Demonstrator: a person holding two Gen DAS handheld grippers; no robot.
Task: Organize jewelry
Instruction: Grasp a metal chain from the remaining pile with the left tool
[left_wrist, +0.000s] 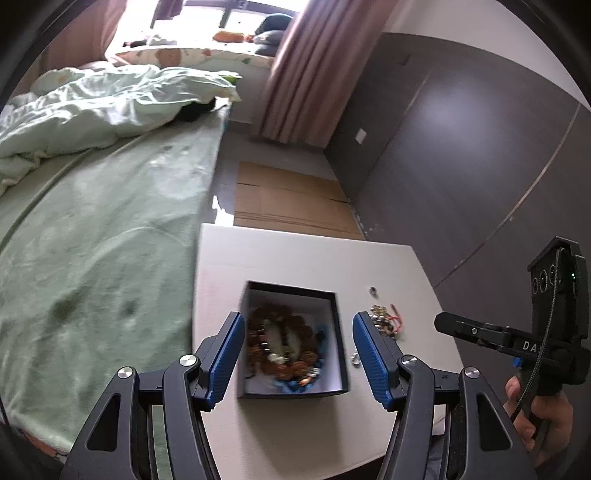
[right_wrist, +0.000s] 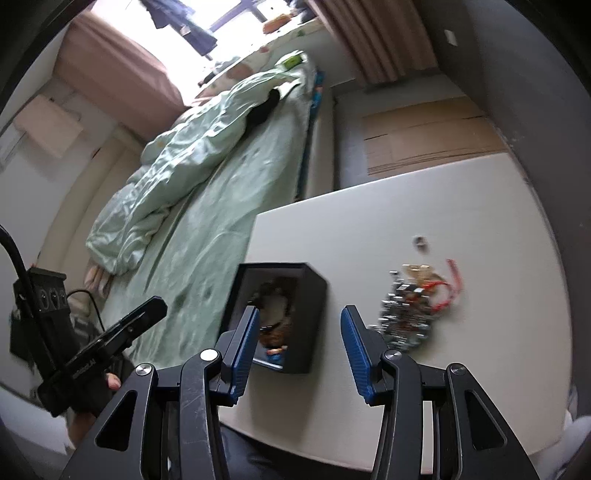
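A black open box (left_wrist: 341, 325) stands on the white table (left_wrist: 295, 258). It holds brown bead bracelets (left_wrist: 280, 343) and something blue. My left gripper (left_wrist: 297, 358) is open and empty, held above the box. Right of the box lies a loose pile of silver chain jewelry with a red cord (left_wrist: 386, 319), and a small ring (left_wrist: 373, 291) lies beyond it. In the right wrist view the box (right_wrist: 314, 317) is at centre, the pile (right_wrist: 410, 310) to its right and the ring (right_wrist: 420, 242) farther back. My right gripper (right_wrist: 299, 347) is open and empty, above the table between box and pile.
A bed with a green sheet (left_wrist: 103, 236) and a crumpled duvet (left_wrist: 92, 110) runs along the table's left side. Flattened cardboard (left_wrist: 291, 203) lies on the floor beyond the table. A dark wall (left_wrist: 461, 147) is on the right.
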